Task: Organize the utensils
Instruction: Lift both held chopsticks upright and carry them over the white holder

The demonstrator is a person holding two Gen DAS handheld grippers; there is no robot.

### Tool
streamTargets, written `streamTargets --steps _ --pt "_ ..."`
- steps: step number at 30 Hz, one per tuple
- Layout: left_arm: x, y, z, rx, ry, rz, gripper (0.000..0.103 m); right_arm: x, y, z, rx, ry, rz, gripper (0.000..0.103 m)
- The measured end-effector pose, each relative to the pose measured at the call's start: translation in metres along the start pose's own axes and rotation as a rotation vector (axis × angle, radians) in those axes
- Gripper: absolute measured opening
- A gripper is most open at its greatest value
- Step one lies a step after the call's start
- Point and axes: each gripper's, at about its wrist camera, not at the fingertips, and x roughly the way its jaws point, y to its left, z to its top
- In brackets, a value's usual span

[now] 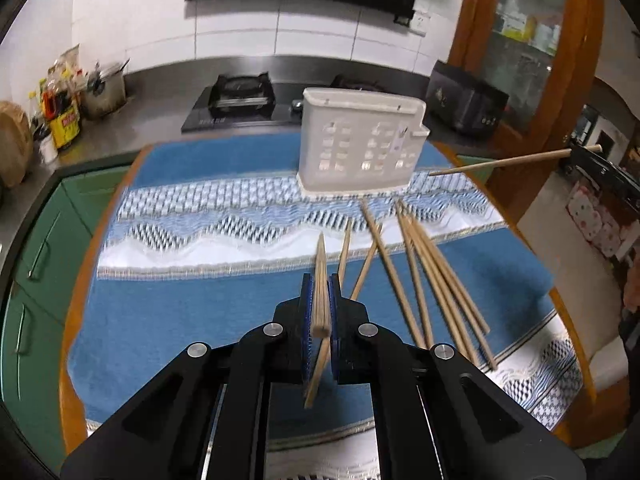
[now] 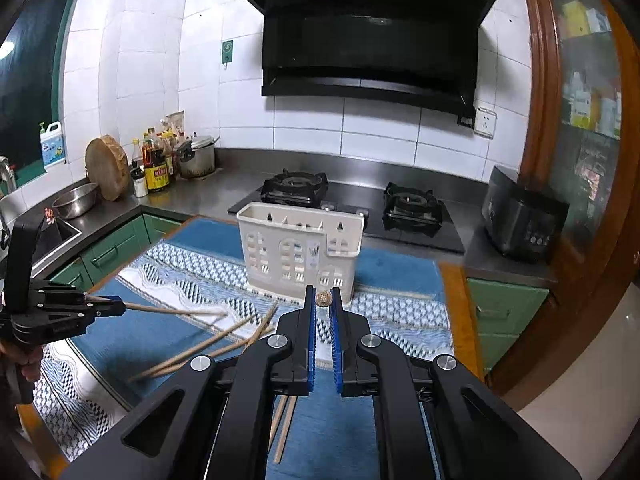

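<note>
Each claw, left (image 1: 320, 300) and right (image 2: 323, 300), pinches one chopstick (image 1: 320, 280) above the surface (others lie loose), so next comes dropping them into the white holder (image 2: 300, 248).

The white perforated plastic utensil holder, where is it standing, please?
In both wrist views the white perforated plastic utensil holder stands upright on the blue patterned cloth, beyond the loose wooden chopsticks.

Almost no text can be read. The hood (image 2: 372, 40) carries a small pale brand mark on its top left edge, too small to read. Left of the hood, a green sign (image 2: 227, 51) on the wall shows a round symbol. Left of it, the sauce bottle (image 2: 157, 174) has a yellow label with red characters, not legible.
</note>
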Motion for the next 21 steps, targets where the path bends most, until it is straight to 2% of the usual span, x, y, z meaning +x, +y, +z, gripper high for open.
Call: streamTargets --steps 5,9,12,15,18,21 --pt "-0.004 0.002 0.028 0.012 -0.029 -0.03 0.005 0.0 -0.016 0.046 -0.05 -0.028 0.025 0.006" --pt "-0.012 0.004 0.053 0.014 -0.065 -0.062 0.005 0.003 -0.029 0.086 -0.088 -0.011 0.047 0.006" --pt "-0.019 0.002 0.071 0.025 -0.096 -0.074 0.005 0.021 -0.039 0.111 -0.089 0.046 0.081 0.006" --pt "-0.026 -0.002 0.091 0.037 -0.129 -0.089 0.005 0.049 -0.045 0.126 -0.089 0.139 0.111 0.006" --pt "-0.035 -0.005 0.114 0.045 -0.17 -0.1 0.005 0.077 -0.046 0.131 -0.09 0.239 0.14 0.006" --pt "-0.045 -0.011 0.141 0.059 -0.224 -0.108 0.005 0.101 -0.041 0.127 -0.109 0.289 0.12 0.006"
